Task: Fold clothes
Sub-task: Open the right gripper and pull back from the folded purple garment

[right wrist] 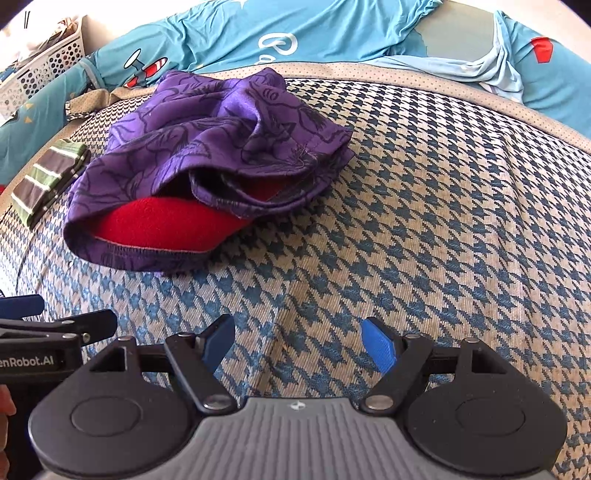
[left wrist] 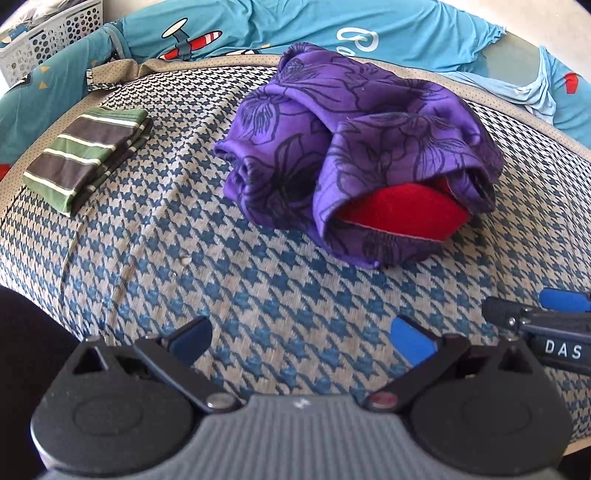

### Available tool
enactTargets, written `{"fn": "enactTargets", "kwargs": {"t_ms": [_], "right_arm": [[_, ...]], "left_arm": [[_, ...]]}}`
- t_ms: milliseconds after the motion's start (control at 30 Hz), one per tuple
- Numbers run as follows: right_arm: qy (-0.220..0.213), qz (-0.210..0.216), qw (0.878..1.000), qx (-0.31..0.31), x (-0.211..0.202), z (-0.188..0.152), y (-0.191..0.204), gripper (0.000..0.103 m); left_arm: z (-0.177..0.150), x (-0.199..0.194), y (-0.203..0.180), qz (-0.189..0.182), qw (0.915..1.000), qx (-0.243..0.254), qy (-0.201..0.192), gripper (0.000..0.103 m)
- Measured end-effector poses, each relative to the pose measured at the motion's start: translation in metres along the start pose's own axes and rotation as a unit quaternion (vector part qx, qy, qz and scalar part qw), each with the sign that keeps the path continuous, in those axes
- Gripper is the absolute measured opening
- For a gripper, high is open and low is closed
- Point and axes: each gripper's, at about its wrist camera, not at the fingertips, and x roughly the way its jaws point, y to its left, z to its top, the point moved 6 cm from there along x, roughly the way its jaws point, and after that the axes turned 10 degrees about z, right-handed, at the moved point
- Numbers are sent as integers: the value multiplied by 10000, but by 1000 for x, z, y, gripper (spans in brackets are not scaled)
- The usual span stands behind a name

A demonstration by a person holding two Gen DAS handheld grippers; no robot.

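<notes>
A crumpled purple garment with a black flower print (left wrist: 354, 147) lies on the houndstooth cloth (left wrist: 229, 266); it also shows in the right wrist view (right wrist: 207, 147). A red fabric piece (left wrist: 402, 210) pokes out from under it, also in the right wrist view (right wrist: 166, 225). A folded green and grey striped garment (left wrist: 88, 155) lies to the left, seen too at the left edge of the right wrist view (right wrist: 48, 173). My left gripper (left wrist: 303, 339) is open and empty, short of the purple garment. My right gripper (right wrist: 299, 343) is open and empty, to the right of the pile.
A teal printed bedsheet (left wrist: 332, 26) lies behind the houndstooth cloth. A white perforated basket (left wrist: 48, 40) stands at the far left. The right gripper's side shows at the right edge of the left wrist view (left wrist: 546, 325).
</notes>
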Motion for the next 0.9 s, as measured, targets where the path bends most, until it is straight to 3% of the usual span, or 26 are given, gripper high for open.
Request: {"fn": "enactTargets", "kwargs": {"t_ms": [900], "right_arm": [[108, 22, 9998, -165, 0, -6, 8, 76]], "left_arm": [[-21, 6, -7, -15, 9996, 112, 248, 103]]}}
